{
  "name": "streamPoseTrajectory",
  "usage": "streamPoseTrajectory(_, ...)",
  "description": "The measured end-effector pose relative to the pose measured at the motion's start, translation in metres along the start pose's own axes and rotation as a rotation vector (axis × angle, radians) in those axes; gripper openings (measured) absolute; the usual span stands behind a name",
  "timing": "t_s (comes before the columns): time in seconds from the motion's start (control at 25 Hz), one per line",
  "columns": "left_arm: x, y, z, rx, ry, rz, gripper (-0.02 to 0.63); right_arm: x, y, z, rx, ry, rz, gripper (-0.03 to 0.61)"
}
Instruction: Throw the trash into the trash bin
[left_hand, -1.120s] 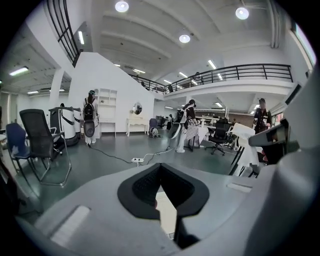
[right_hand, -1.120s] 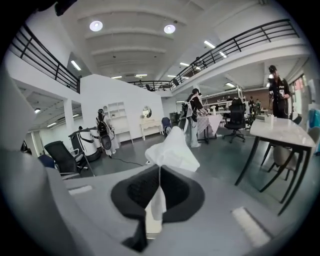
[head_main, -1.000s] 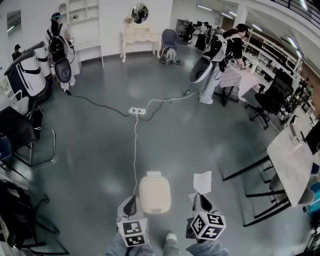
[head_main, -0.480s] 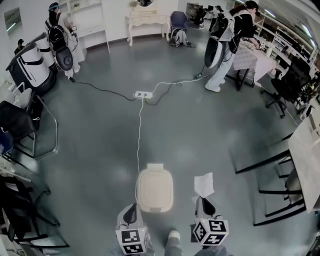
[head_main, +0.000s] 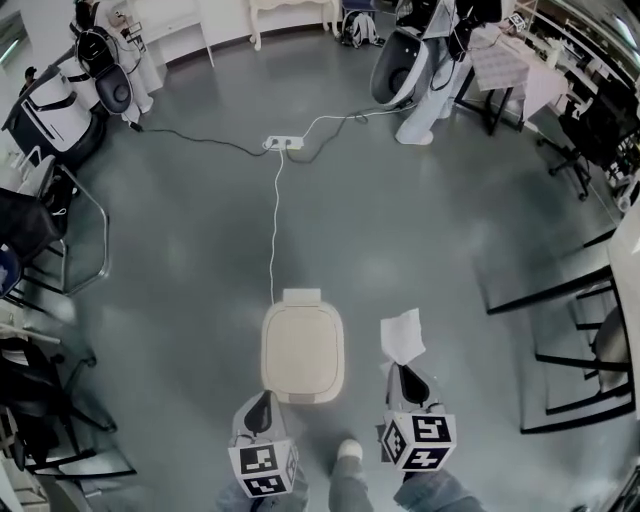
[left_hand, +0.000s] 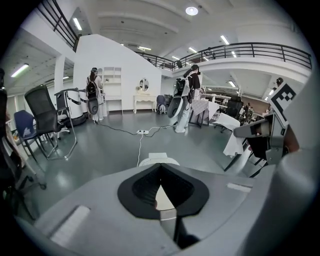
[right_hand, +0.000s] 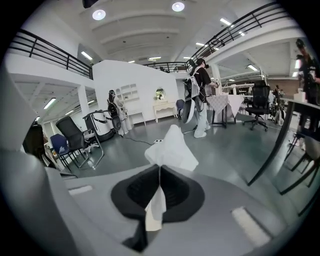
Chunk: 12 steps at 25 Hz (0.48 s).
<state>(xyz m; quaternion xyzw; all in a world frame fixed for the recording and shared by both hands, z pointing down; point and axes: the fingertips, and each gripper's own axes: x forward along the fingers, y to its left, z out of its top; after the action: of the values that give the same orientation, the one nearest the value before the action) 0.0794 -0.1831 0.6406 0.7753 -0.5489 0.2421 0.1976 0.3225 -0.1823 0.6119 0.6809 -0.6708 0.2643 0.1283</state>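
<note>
The trash bin (head_main: 303, 350), cream with its lid down, stands on the grey floor right in front of me. My left gripper (head_main: 263, 400) hovers at the bin's near left corner, shut and empty; in the left gripper view its tips (left_hand: 160, 169) meet in front of the bin's lid (left_hand: 158, 160). Just right of the bin, my right gripper (head_main: 401, 372) is shut on a white tissue (head_main: 402, 335) that sticks out ahead of the jaws. In the right gripper view the tissue (right_hand: 171, 149) fans up above the closed jaws of that gripper (right_hand: 159, 170).
A white cable runs from the bin to a power strip (head_main: 281, 143). Black chairs (head_main: 45, 235) stand at the left and table frames (head_main: 560, 330) at the right. People with gear (head_main: 420, 55) stand far back. A shoe (head_main: 345, 450) shows between the grippers.
The head view has tipped down and closed in, so the bin looks larger. Both grippers have sunk toward the floor beside it. The tissue stays in the right gripper.
</note>
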Motion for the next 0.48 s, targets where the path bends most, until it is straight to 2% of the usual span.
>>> streamPoseTrajectory(0.16, 0.012, -0.008, -0.029, -0.023, 0.036, 0.002, 0.008, 0.009, -0.004, -0.034, -0.009, 0.051, 0.008, 0.011)
streamPoseTrajectory(0.48, 0.049, -0.029, -0.090, 0.012, 0.120, -0.038, 0.008, 0.028, -0.012, -0.088, -0.037, 0.111, 0.009, 0.012)
